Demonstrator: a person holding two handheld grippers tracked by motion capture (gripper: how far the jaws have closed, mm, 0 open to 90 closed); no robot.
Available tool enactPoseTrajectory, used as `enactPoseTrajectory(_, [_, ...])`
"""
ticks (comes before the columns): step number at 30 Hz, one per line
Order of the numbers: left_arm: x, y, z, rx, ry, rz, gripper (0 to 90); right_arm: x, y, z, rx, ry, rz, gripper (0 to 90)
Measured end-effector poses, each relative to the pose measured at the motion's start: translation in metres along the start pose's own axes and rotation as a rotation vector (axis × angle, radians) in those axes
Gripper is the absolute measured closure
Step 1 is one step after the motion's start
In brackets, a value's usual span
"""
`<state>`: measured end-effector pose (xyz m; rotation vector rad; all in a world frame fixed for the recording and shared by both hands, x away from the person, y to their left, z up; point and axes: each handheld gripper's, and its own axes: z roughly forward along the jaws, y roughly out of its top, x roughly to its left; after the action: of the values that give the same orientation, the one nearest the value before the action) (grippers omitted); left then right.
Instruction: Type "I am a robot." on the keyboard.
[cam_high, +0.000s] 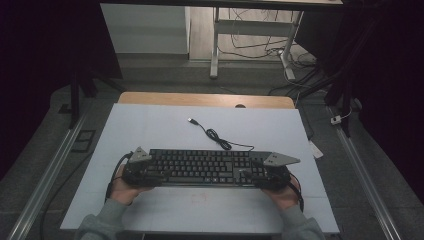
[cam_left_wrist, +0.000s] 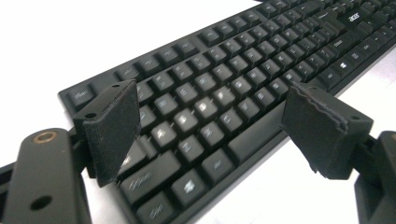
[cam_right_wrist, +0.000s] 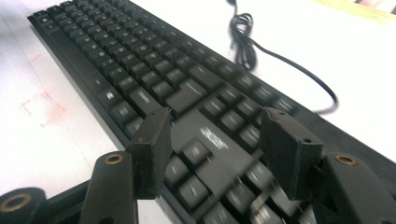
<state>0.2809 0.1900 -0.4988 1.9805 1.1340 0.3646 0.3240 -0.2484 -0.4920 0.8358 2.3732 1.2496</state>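
Two grippers stand at the two short ends of a black keyboard that lies flat on the white table, its long axis running left to right across the person's front. The left gripper sits over the keyboard's left end and the right gripper over its right end, so each hand is nearest its own end and neither has to cross. In the left gripper view the jaws are spread wide, one over the far keys and the other out past the near front edge, with nothing pinched between them. In the right gripper view the jaws are likewise released, both hanging above the number-pad keys without closing on the case. The keyboard's cable trails away toward the far side of the table, loosely coiled, its plug lying free. Judged from this, any lift or shift would turn on both jaws taking hold across the keyboard's short width at opposite ends together.
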Motion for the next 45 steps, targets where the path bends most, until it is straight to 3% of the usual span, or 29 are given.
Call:
enactPoseTrajectory(7, [0.004, -0.020, -0.017, -0.015, 0.023, -0.013, 19.6, -0.009, -0.019, -0.027, -0.007, -0.045, 0.019, 42.9])
enactPoseTrajectory(14, [0.003, -0.033, -0.024, -0.011, 0.031, -0.003, 19.5, -0.013, -0.037, -0.042, 0.002, -0.055, 0.019, 42.1])
enactPoseTrajectory(28, [0.007, -0.037, -0.023, -0.010, 0.039, -0.007, 19.5, -0.016, -0.043, -0.041, -0.004, -0.036, 0.031, 41.6])
enactPoseTrajectory(45, [0.006, -0.037, -0.021, 0.004, 0.034, -0.003, 19.5, -0.014, -0.041, -0.041, -0.012, -0.030, 0.006, 41.8])
